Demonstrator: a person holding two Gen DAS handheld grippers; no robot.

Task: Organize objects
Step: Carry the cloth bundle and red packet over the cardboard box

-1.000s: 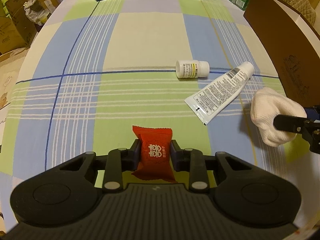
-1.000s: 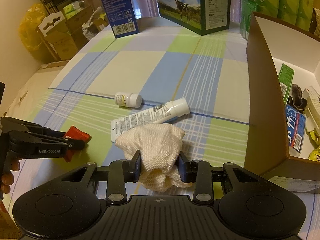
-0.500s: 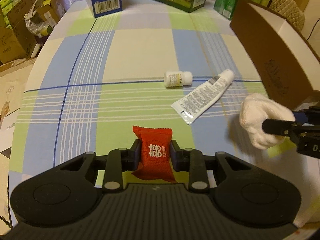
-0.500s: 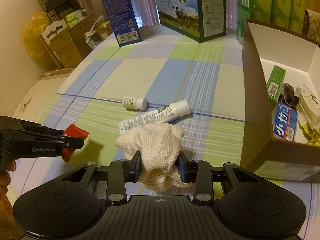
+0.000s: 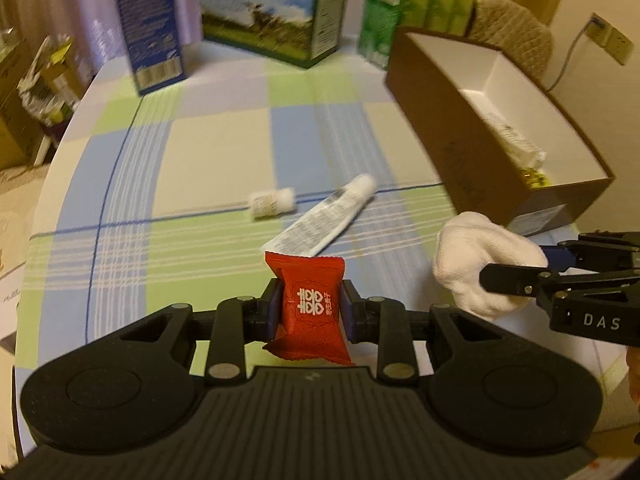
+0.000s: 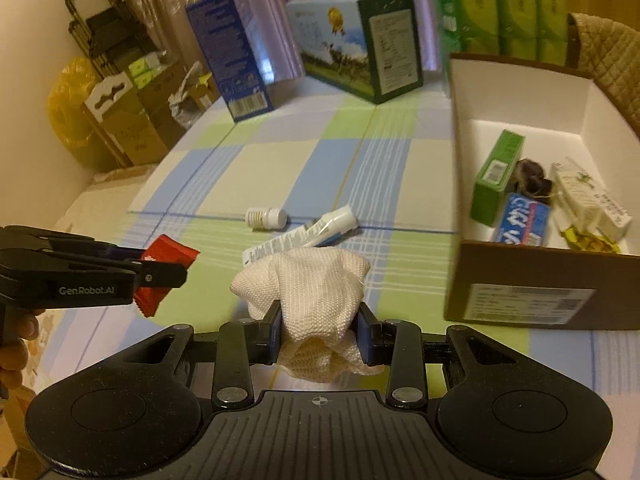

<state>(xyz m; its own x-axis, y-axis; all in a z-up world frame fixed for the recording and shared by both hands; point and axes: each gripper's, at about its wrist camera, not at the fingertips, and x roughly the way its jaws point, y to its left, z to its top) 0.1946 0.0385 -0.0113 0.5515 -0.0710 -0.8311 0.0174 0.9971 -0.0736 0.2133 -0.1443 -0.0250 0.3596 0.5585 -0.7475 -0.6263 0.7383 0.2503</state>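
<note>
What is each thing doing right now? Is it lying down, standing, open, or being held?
Red packet: held up between the left gripper fingers.
White cloth: bunched, held by the right gripper.
Small white bottle: lying on its side, cap on.
White tube: lying flat, cap on.
Cardboard box: open, partly filled.
Blue carton: standing upright.

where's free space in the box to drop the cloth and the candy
The cardboard box is bare along its far white wall and left side beyond the green carton. The near right corner is crowded: blue packet, dark bundle, white carton.
</note>
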